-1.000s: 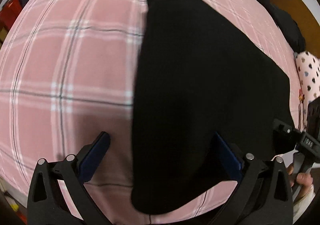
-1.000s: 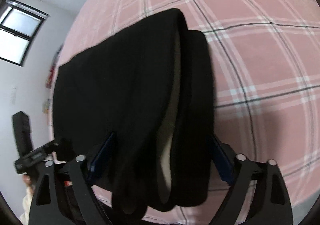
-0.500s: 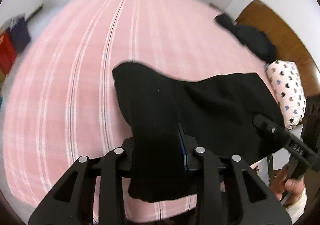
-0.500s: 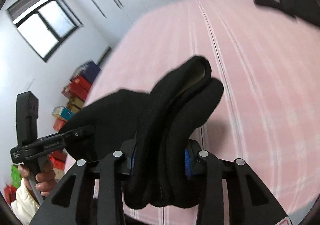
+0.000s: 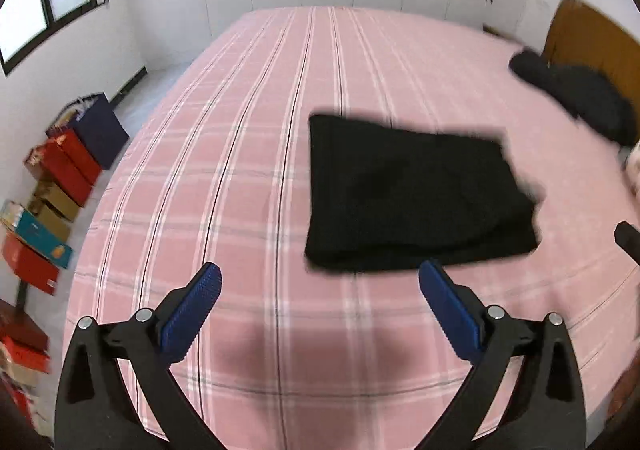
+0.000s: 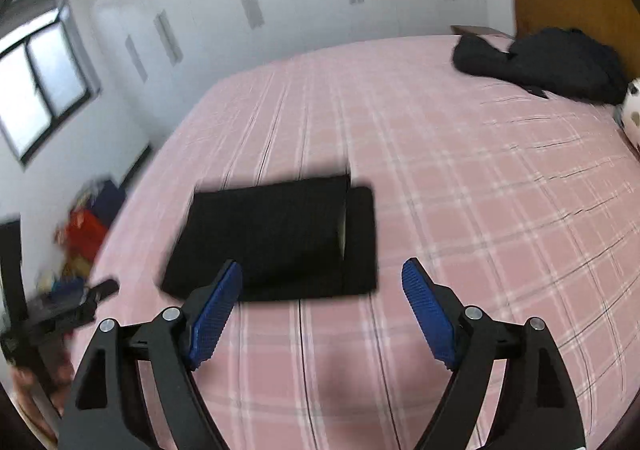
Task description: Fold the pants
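- Left tongs (image 5: 320, 286) have just sprung wide, nothing between them; folded pants (image 5: 416, 198) lie on the bed (image 5: 224, 178) just ahead, slightly right.
- Right tongs (image 6: 322, 282) likewise opening, empty; pants just ahead, slightly left.

- The left gripper (image 5: 320, 284) is a matte black plastic frame with two angular arms, and each arm has a long triangular cut-out.
- Its fingers (image 5: 192, 310) carry flat blue pads with a fine dotted texture on the inner side.
- Just behind each pad sit two round silver screws (image 5: 143, 315).
- The right gripper (image 6: 322, 282) has the same black frame, blue textured fingers (image 6: 428, 314) and silver screws (image 6: 472, 312).
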